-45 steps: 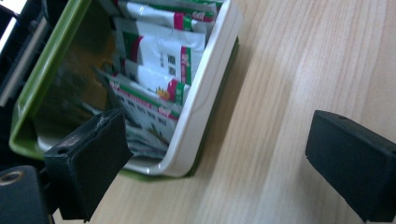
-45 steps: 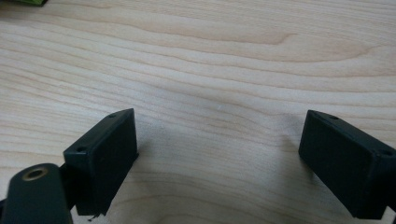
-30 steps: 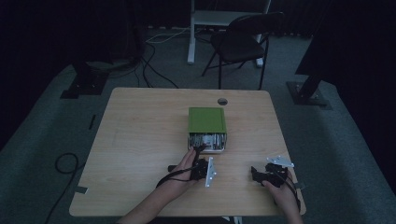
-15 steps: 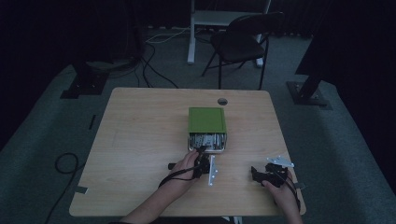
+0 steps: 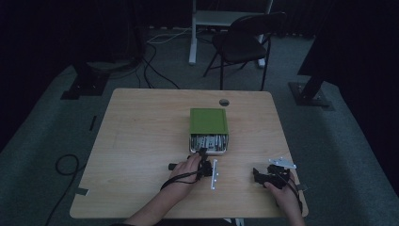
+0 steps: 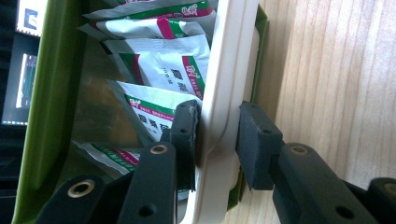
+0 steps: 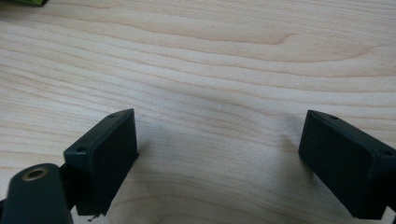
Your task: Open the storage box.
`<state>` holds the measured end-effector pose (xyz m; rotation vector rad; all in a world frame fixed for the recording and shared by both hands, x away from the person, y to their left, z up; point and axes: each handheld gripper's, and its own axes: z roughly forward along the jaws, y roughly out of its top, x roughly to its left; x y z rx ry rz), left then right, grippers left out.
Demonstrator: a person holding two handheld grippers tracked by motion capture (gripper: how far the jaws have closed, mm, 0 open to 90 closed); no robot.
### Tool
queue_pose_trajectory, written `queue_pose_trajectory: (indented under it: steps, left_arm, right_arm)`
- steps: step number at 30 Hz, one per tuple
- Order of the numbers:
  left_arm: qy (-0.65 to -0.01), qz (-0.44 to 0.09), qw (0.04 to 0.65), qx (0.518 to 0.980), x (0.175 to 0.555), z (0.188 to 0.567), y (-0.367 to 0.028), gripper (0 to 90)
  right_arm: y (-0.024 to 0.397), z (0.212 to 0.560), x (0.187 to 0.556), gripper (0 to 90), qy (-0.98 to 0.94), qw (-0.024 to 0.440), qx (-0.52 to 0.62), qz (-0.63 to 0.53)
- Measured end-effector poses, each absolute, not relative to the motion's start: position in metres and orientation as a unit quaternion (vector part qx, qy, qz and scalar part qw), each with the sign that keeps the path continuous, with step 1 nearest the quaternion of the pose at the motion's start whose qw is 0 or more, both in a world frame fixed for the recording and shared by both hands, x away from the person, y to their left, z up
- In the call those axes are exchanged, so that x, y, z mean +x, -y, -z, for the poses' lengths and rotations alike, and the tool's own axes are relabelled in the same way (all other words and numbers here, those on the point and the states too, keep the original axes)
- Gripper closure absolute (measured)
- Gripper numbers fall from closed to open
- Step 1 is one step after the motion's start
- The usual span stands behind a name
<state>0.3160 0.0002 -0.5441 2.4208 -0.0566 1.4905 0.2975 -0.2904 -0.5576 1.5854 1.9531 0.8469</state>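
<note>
The left gripper point(image 6: 217, 140) has just been closing, and now it's clamped on the white front lip point(image 6: 226, 93) of the green box point(image 5: 208, 121), one pad inside, one outside. That's the grab made; the pull, to slide the drawer out, looks yet to come. The box sits mid-counter point(image 5: 141, 141), just ahead of the left hand. The right gripper point(image 7: 219, 163) waits with its jaws wide apart over bare wood, holding nothing. From above, the box is a dim green block. The left gripper view adds the rest: foil sachets point(image 6: 163, 70) with red and green print packed inside.
</note>
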Motion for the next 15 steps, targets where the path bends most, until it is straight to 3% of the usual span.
queue_pose_trajectory:
  steps: [15]
  left_arm:
    - [0.024, -0.511, 0.145, 0.847, 0.31, 0.541, 0.0004, 71.2]
  right_arm:
    - [0.2904, 0.5576, 0.2975, 11.1, -0.714, 0.241, 0.58, -0.31]
